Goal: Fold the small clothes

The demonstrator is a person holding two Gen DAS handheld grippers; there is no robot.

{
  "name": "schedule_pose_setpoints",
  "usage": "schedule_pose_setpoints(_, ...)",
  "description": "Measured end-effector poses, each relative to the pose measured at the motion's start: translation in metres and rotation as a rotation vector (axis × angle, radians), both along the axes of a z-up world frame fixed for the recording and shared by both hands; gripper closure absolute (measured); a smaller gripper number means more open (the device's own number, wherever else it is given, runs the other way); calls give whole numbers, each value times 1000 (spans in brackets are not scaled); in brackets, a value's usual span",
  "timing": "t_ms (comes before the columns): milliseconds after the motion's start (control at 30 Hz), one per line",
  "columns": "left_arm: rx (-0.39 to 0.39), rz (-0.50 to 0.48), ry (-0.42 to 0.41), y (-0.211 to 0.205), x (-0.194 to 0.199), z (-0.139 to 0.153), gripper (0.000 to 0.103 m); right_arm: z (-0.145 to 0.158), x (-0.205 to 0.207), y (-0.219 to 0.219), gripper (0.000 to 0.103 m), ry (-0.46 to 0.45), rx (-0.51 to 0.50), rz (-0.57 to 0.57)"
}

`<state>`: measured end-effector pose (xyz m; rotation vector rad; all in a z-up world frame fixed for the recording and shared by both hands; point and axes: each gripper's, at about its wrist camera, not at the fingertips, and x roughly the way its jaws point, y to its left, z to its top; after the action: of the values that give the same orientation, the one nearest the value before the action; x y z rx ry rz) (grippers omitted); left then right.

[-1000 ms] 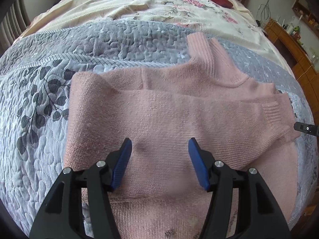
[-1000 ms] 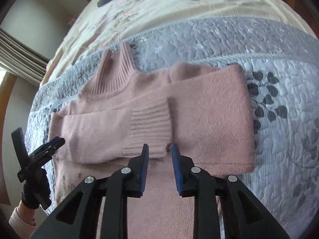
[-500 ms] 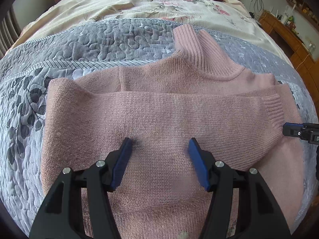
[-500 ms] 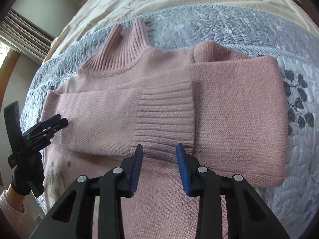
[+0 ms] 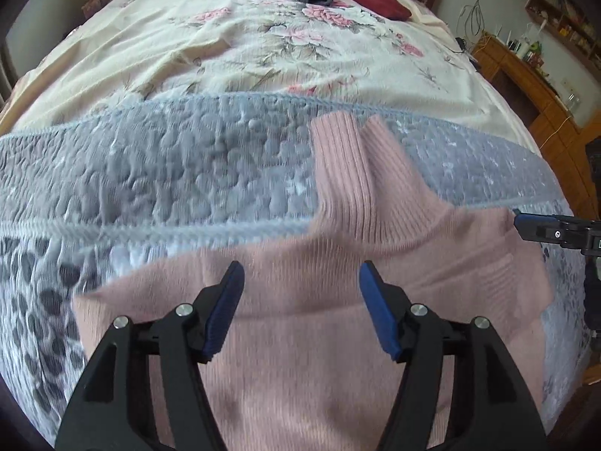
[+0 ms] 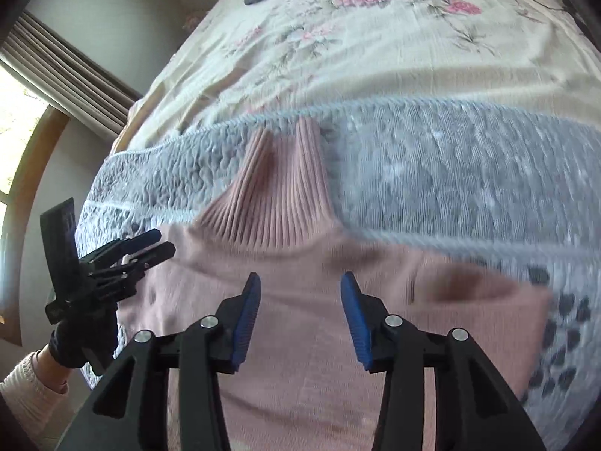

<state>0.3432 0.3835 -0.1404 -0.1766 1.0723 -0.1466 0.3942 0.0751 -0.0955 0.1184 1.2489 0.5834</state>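
We find the pink sweater (image 5: 338, 338) lying flat on the grey quilt (image 5: 169, 173) of the bed, ribbed collar (image 6: 278, 203) toward the floral sheet (image 5: 263, 56). Left gripper (image 5: 298, 304) and right gripper (image 6: 298, 315) both hover over the sweater, jaws apart, holding nothing.

pink sweater (image 5: 300, 357) (ribbed collar), grey leaf-print quilt (image 5: 150, 173)
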Motion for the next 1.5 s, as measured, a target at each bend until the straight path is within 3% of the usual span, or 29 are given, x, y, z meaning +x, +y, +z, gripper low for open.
schedule_pose_setpoints(233, -99, 5, 84, -12, 87, -28, 38, -45, 86, 49, 54, 97, -45, 17)
schedule_pose_setpoints(467, -188, 2, 150, -18, 109, -49, 41, -69, 112, 67, 45, 154, -12, -12)
schedule_pose_setpoints(533, -216, 11, 152, -17, 110, -51, 55, -78, 115, 69, 46, 180, -14, -26)
schedule_pose_setpoints(567, -229, 8, 157, -18, 110, -52, 65, -81, 115, 71, 49, 183, -26, -26)
schedule_pose_setpoints(633, -227, 1, 148, -22, 110, -51, 73, -83, 113, 72, 75, 179, -37, -13)
schedule_pose_setpoints(667, -230, -4, 143, -24, 110, -50, 81, -82, 111, 72, 81, 176, -39, -9)
schedule_pose_setpoints(733, -249, 0, 126, -22, 107, -46, 86, -73, 108, 67, 89, 145, -11, -8)
schedule_pose_setpoints(967, -320, -14, -10, -6, 71, -11, 87, -21, 68, 48, 90, 2, 86, 68)
schedule_pose_setpoints(1133, -302, -83, -92, -6, 36, 11, 87, 6, 31, 36, 90, -78, 88, 142)
schedule_pose_setpoints(1333, -303, -141, -122, -9, -7, 22, 87, 18, -15, 24, 90, -112, 74, 207)
schedule_pose_setpoints(1500, -270, -194, -97, -14, -42, 13, 83, 7, -51, 21, 90, -111, 23, 264)
